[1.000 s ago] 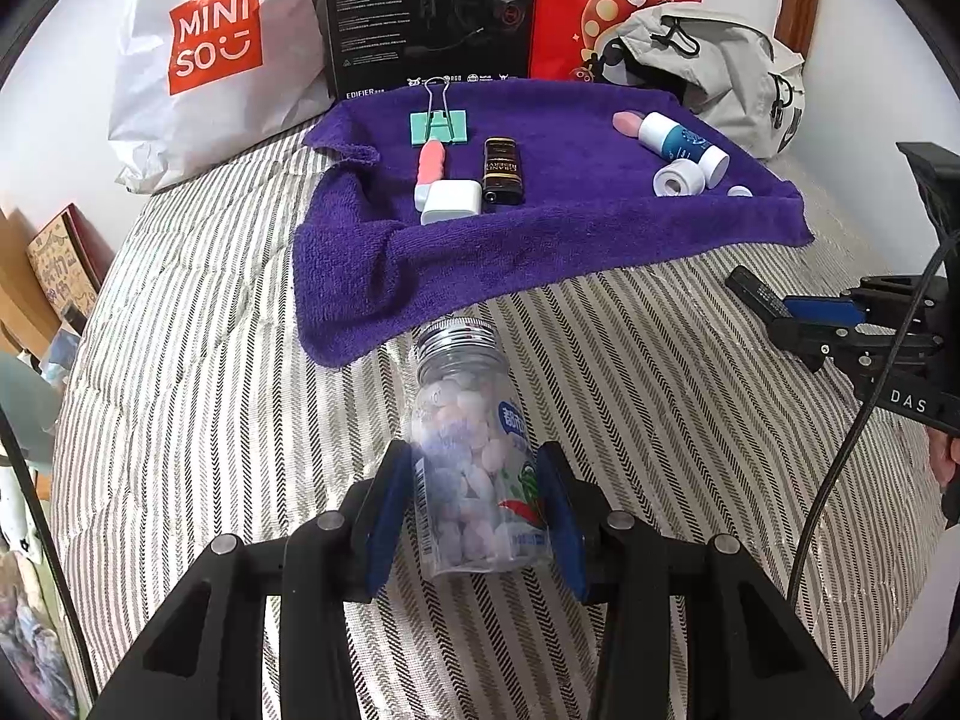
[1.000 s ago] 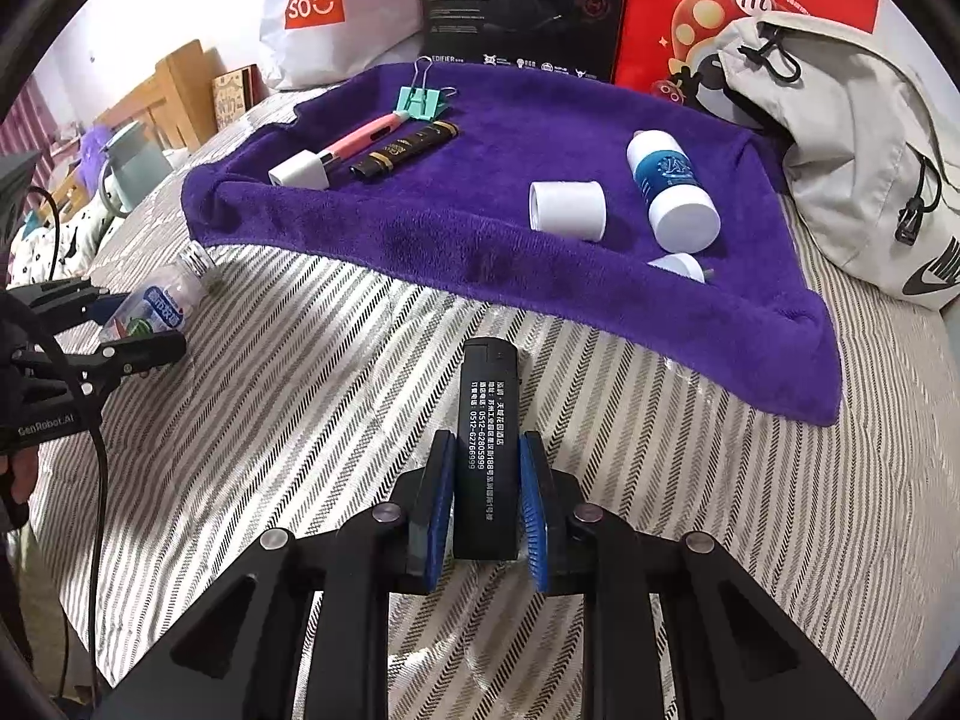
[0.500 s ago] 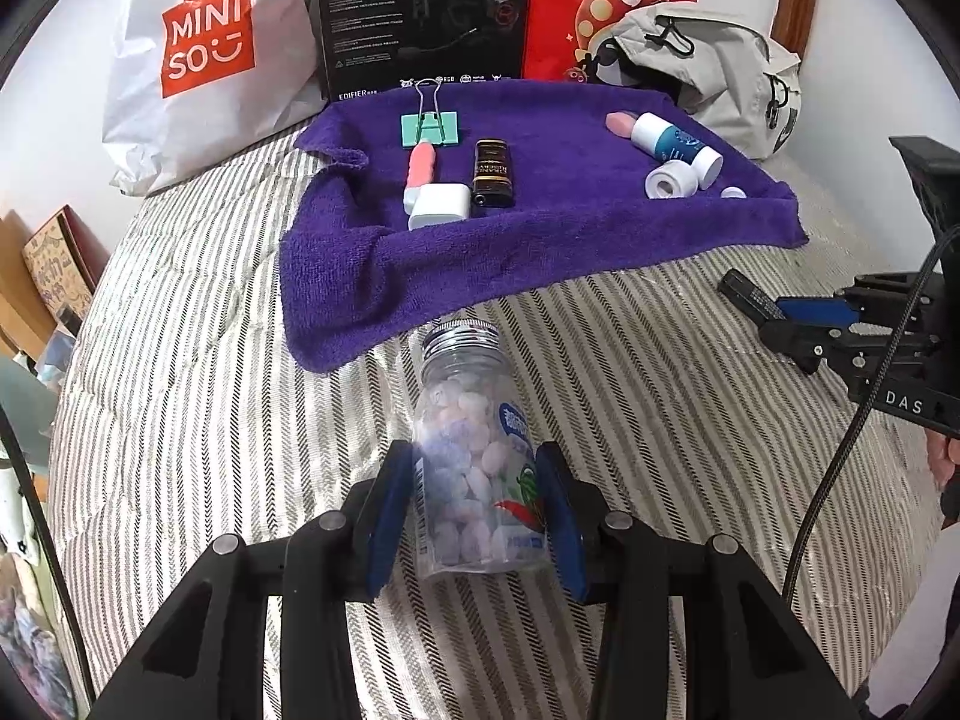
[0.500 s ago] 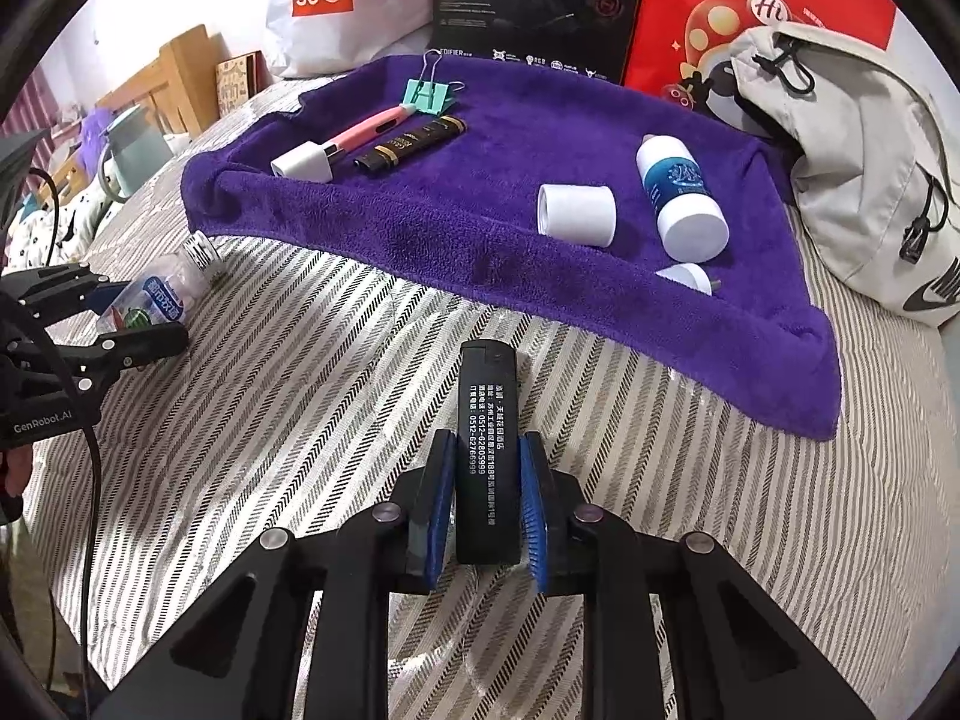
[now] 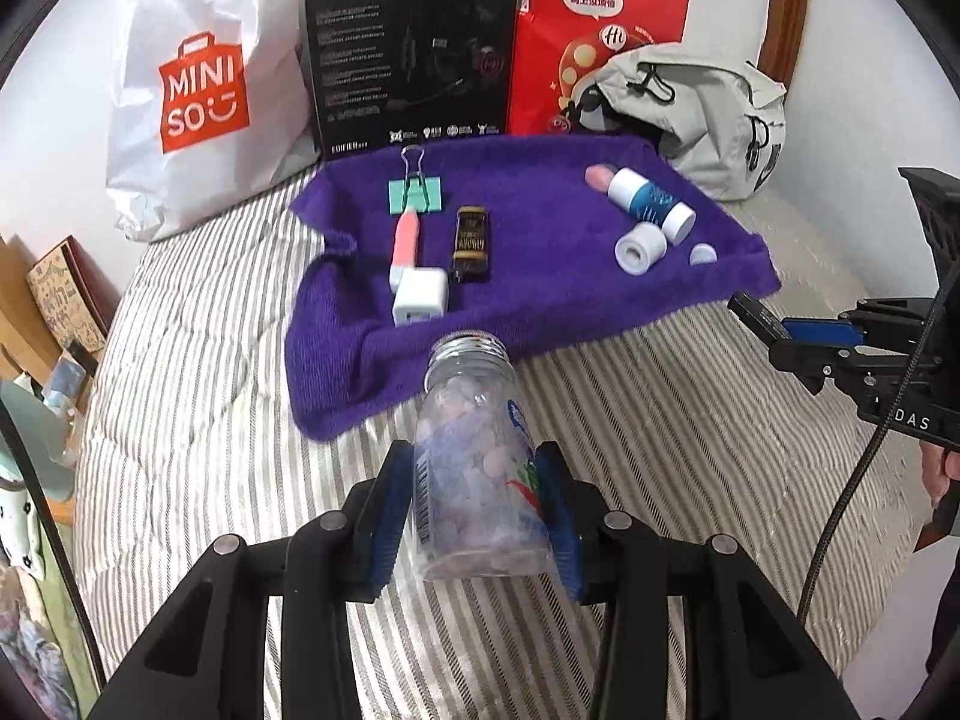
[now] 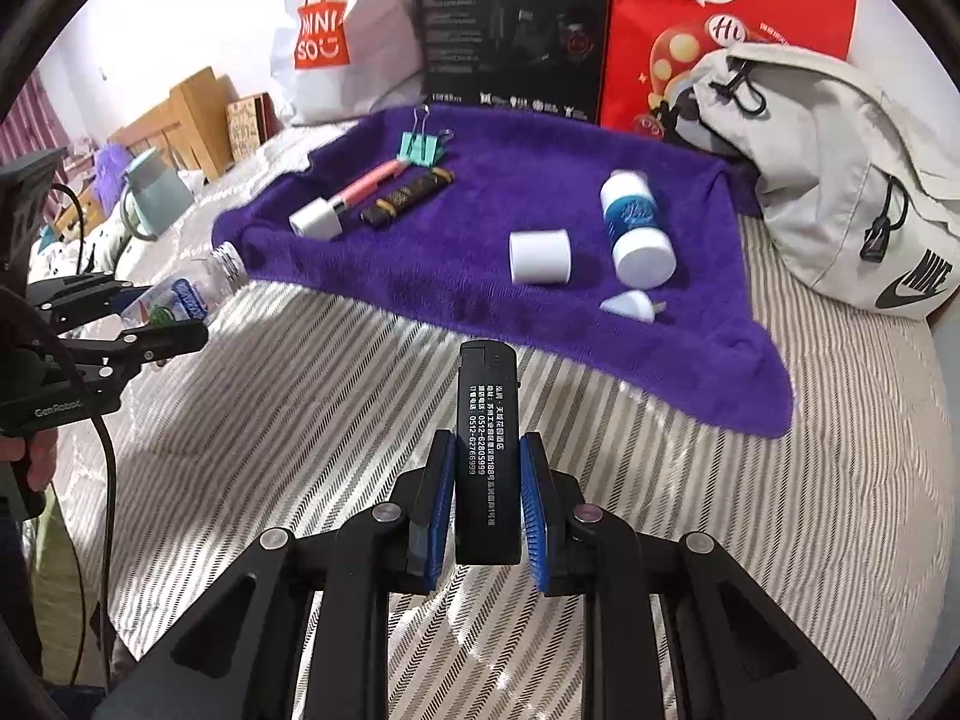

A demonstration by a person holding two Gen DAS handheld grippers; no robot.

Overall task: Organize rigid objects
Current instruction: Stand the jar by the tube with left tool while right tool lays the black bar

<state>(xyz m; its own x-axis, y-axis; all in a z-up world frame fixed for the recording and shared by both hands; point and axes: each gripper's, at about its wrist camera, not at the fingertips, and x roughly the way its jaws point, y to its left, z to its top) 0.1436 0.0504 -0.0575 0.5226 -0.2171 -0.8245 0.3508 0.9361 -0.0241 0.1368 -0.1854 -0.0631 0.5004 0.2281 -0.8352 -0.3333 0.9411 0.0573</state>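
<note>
I'm carrying a candy jar (image 5: 477,468) pinched in my left gripper (image 5: 477,510) and what is probably a lighter (image 6: 487,450) clamped in my right gripper (image 6: 487,510); next, setting both on the purple towel (image 5: 540,300).

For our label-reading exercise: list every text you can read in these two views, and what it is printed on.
"MINISO": white shopping bag
"HECATE", "EDIFIER": black box
"Hi": red bag
"NIKE": grey bag
"0512-62805999": black lighter
"GenRobot": left gripper
Box small print, jar label: unreadable.
</note>
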